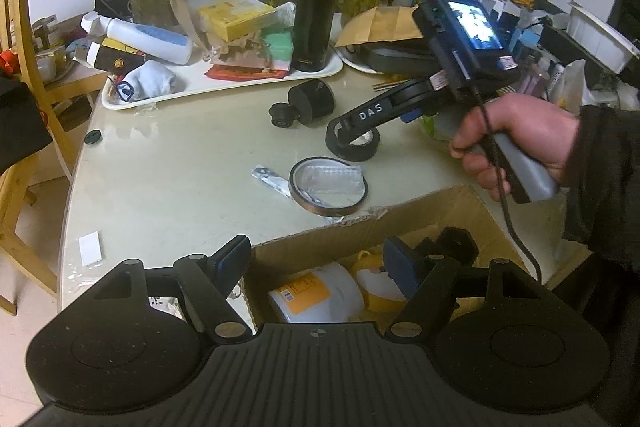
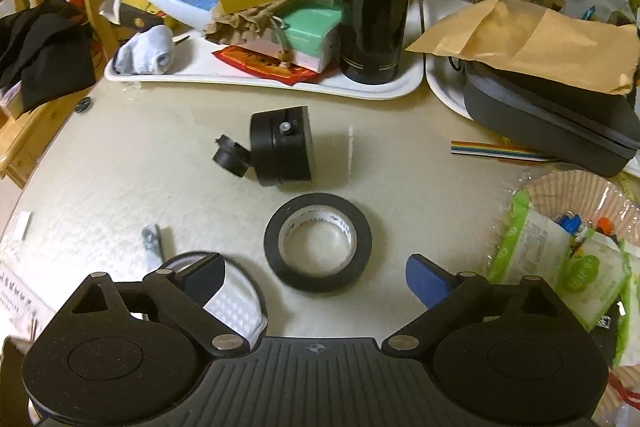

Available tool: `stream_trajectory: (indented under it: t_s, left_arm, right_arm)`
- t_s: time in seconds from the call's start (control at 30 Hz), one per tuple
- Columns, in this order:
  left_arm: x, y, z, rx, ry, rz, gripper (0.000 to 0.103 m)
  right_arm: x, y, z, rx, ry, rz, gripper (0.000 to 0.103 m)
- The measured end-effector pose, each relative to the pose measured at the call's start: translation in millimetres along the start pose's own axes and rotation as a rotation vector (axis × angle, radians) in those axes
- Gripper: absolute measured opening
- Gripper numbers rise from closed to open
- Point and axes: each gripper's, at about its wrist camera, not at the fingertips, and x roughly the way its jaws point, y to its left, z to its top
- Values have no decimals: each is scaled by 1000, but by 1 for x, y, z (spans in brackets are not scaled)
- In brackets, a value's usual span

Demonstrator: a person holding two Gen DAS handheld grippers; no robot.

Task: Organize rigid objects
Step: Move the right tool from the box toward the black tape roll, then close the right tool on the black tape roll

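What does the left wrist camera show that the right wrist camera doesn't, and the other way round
Only the left wrist view shows the open cardboard box under the left gripper, and the right gripper seen from outside, reaching down at the black tape roll.

Only the right wrist view shows the rainbow ribbon cable, the dark zip case and the green packets.

Both show the black tape roll, the black cylindrical part, the thin tape ring, the black flask and the white tray.

tape rolls (image 2: 318, 247): 2 | white trays (image 2: 256, 77): 2 | black flask (image 1: 318, 3): 1
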Motion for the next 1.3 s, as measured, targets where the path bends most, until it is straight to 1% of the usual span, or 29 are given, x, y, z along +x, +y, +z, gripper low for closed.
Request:
stream_trajectory:
  t_s: [0.17,0.27,0.33,0.4,0.47,0.67,0.8,1.2,1.3]
  left_arm:
    - [2,5,1,-11,-1,-1,73]
    - [2,8,2,-17,0,0,73]
    - [2,10,3,-25,0,2,73]
    - [3,12,3,-32,-1,4,73]
    - [3,13,3,-33,0,5,73]
    - [5,13,5,-35,-2,2,73]
    - [5,12,7,-33,-5,1,73]
    - [3,14,11,-23,-5,15,73]
    - [4,15,12,-15,-6,19,73]
  right_arm:
    - [20,-1,7,-10,22,-29,97]
    - [30,-4,10,6,33,-27,95]
    - [34,-5,12,15,37,-26,90]
    - [39,-4,12,10,52,-19,81]
    - [41,-2,13,-1,66,-1,75]
    - [43,2,15,-4,79,-19,75]
    - [49,4,15,-10,110,-31,75]
    - [48,2,15,8,116,-33,74]
    - [42,-1,16,14,102,-37,74]
